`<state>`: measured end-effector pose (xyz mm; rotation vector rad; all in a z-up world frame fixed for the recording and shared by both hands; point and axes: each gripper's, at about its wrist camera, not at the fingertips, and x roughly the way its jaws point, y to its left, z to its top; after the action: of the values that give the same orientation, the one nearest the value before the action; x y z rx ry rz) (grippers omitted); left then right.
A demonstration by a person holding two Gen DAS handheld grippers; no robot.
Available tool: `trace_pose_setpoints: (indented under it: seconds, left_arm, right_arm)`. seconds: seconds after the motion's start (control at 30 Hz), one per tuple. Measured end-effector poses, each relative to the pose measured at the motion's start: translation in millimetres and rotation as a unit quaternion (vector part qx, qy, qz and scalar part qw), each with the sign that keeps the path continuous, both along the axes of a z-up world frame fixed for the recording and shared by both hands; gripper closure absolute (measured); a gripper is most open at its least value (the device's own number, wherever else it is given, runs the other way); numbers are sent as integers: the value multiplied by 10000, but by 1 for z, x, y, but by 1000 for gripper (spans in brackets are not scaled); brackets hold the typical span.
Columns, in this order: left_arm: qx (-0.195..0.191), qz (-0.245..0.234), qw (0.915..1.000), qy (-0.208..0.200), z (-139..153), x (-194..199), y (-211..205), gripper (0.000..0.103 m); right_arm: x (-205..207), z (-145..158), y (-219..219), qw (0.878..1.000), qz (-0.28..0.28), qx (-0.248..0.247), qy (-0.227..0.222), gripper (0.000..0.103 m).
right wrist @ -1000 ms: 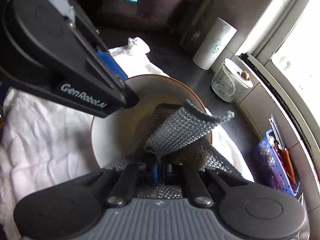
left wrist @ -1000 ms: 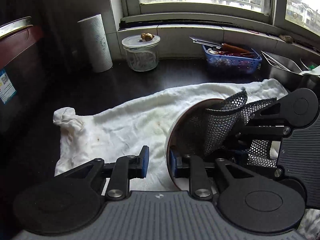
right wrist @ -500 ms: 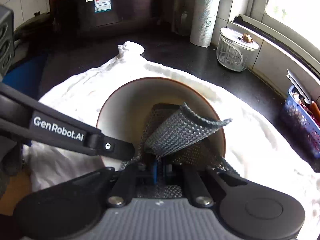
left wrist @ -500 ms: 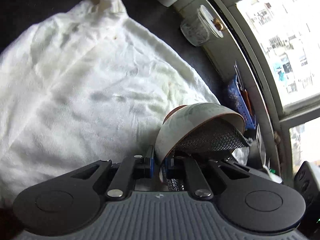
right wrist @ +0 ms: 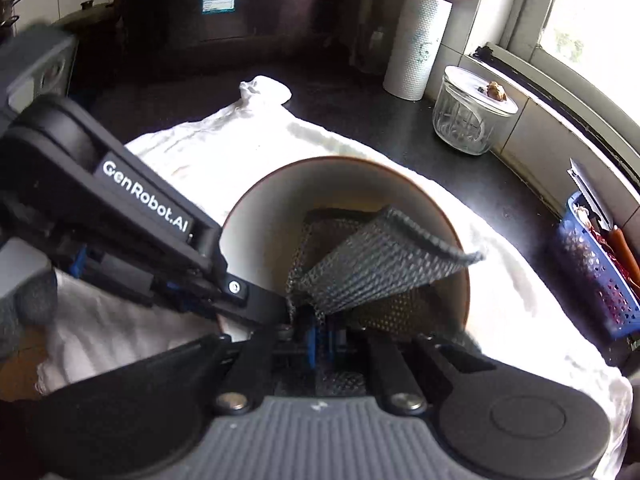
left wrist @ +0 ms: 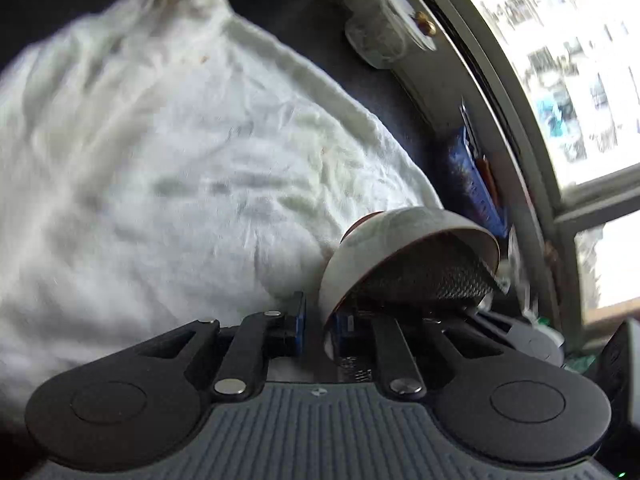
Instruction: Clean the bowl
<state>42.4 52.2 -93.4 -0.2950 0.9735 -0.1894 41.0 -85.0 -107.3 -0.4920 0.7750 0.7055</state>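
Here your left gripper (left wrist: pixel 318 320) pinches the rim of the brown-edged cream ceramic bowl (left wrist: pixel 384 240), tilted above the rumpled white cloth (left wrist: pixel 180 160). Your right gripper (right wrist: pixel 320 338) is clenched on the grey mesh scrubbing cloth (right wrist: pixel 380 264) lying inside that bowl.

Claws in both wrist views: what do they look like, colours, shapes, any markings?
Both claws share one build: a ribbed grey body, two black round-lobed plates, black link arms with silver pivot bolts, and blue fingertip pads. The left claw shows white "GenRobot.AI" lettering on its side in the right wrist view. The right claw shows no lettering. No cables are visible.
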Motion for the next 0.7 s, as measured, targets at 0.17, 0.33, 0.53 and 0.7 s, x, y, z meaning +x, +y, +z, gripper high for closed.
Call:
trace_pose_setpoints:
  seconds: [0.17,0.33,0.53,0.7]
  left_arm:
    - [1662,-939,9787,-760,23,0,-34,85]
    - [1638,-1153,9758,-873,20,-9,-42,95]
    - [-671,245,9973,-174,-12,-9,8,96]
    - [-2722,1554,9468,736,-56,-18,46,95]
  right_arm:
    - [-6,0,3,9994,182,-206,-232,97]
    - [2,3,-3,9995,-74,-159,-255,99]
    - [11,2,-5,9993,-287,211,116,98]
    - [15,2,-4,9961,-357,638,492,96]
